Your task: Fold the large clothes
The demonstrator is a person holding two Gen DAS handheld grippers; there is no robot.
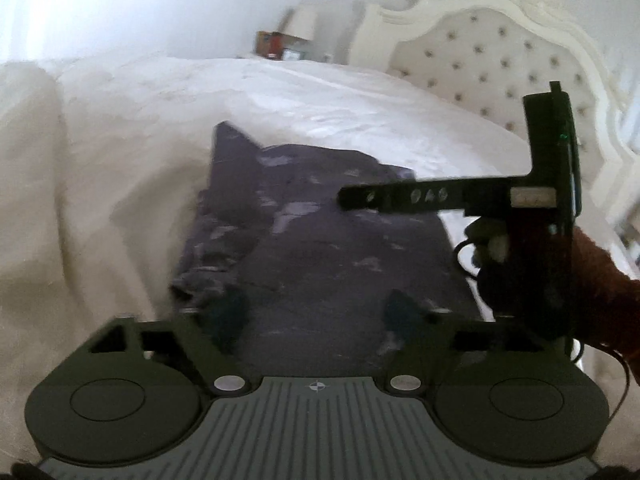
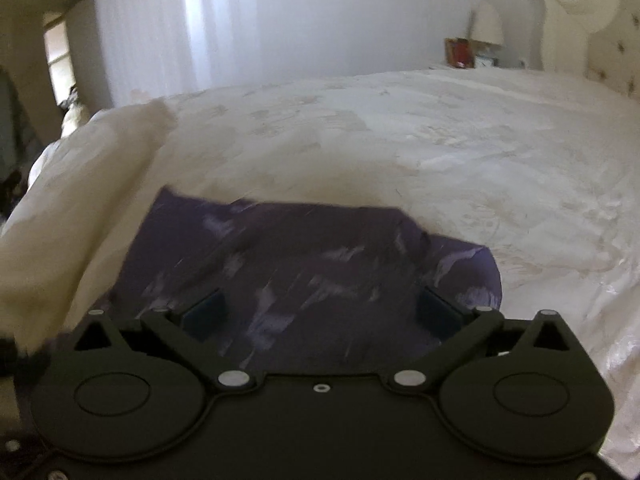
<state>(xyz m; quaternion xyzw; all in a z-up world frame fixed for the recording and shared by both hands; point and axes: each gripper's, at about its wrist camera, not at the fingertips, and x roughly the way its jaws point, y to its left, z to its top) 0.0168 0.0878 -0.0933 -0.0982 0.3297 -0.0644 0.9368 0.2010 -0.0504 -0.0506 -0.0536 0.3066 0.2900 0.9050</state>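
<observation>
A dark purple garment with pale streaks [image 1: 320,248] lies folded on the white bed; it also shows in the right wrist view [image 2: 304,264]. My left gripper [image 1: 316,316] is open, its jaws wide apart just above the garment's near edge. My right gripper [image 2: 320,312] is open too, its jaws spread over the garment's near part. The right gripper's body and the hand that holds it show at the right of the left wrist view [image 1: 548,208], with one finger reaching left over the garment. Neither gripper holds cloth.
The white bedspread [image 2: 440,152] spreads all around the garment. A cream blanket [image 2: 80,184] is bunched at the left. A tufted headboard [image 1: 500,52] stands at the right. A nightstand with a lamp [image 2: 486,26] and a red box stands at the far wall.
</observation>
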